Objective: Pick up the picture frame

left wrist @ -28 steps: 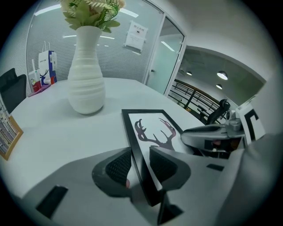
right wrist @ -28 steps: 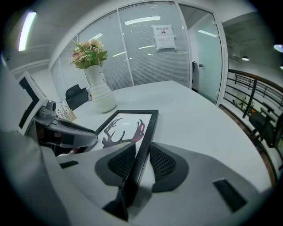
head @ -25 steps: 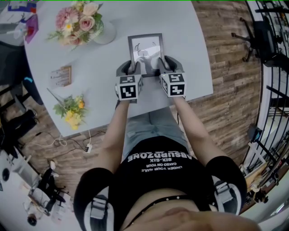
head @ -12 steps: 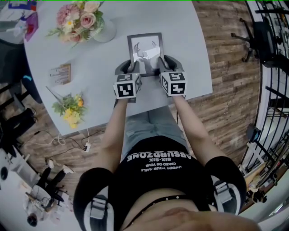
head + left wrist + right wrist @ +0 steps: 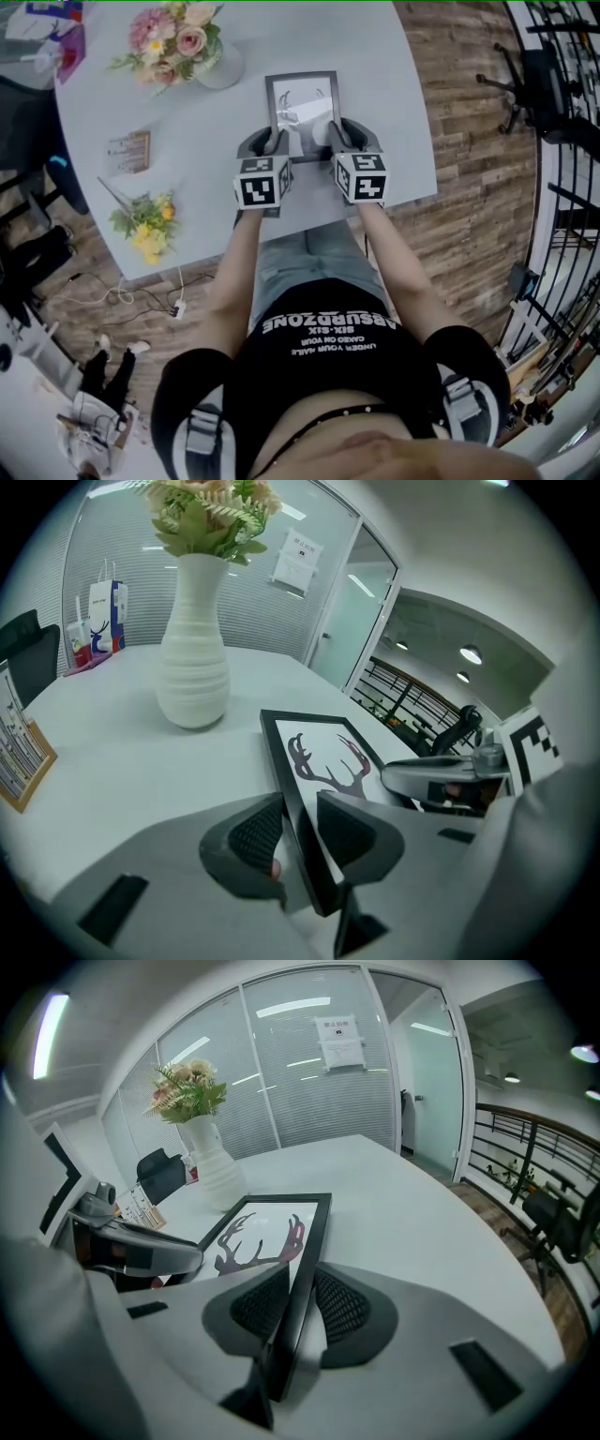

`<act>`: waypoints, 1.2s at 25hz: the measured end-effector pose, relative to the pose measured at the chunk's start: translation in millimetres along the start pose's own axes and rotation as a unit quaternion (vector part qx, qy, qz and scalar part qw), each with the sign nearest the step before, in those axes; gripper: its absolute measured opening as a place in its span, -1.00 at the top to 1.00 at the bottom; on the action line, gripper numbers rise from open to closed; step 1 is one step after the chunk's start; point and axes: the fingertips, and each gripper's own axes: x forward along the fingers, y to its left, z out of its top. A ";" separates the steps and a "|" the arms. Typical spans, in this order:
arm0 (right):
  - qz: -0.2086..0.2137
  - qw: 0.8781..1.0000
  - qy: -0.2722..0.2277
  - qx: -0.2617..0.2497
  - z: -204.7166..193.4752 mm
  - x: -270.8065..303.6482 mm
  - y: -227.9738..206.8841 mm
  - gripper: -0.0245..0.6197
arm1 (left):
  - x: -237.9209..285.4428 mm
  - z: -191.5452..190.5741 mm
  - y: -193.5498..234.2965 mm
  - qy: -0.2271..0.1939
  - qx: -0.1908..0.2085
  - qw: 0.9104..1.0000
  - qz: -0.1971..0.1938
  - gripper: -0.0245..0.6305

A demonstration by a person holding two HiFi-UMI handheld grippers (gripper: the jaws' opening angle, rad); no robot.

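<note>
While the picture frame [image 5: 302, 103], black-edged with an antler silhouette, lies on the table [image 5: 394, 112] toward its front edge, the left tongs [image 5: 300, 832] pinch its left rail near the close corner, one pad on either side. The right tongs [image 5: 298, 1307], whose jaws have just been closing, clamp the right rail the same way. Whether the frame's near edge has left the table cannot be told. The person's black shirt [image 5: 323, 342] reads "ABSURDZONE" and "SIX-SIX", upside down in the head view. A notice [image 5: 341, 1042] on the glass wall and a small wooden card stand [image 5: 128, 155] carry print too small to read. A white vase [image 5: 192, 649] of pink flowers stands beyond the frame, and a yellow bouquet [image 5: 148, 225] lies at the table's left.
</note>
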 end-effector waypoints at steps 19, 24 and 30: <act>0.013 0.999 -0.042 0.020 39.4 -63.5 14.2 0.62 | -65.0 35.1 -28.5 -0.046 0.014 0.999 -0.005 0.56; 0.020 0.998 -0.055 0.026 53.6 -83.2 20.9 0.62 | -85.0 46.5 -35.4 -0.058 0.020 0.998 -0.006 0.56; 0.029 0.996 -0.068 0.049 70.4 -108.1 22.4 0.64 | -110.2 63.9 -49.2 -0.078 0.032 0.996 -0.014 0.56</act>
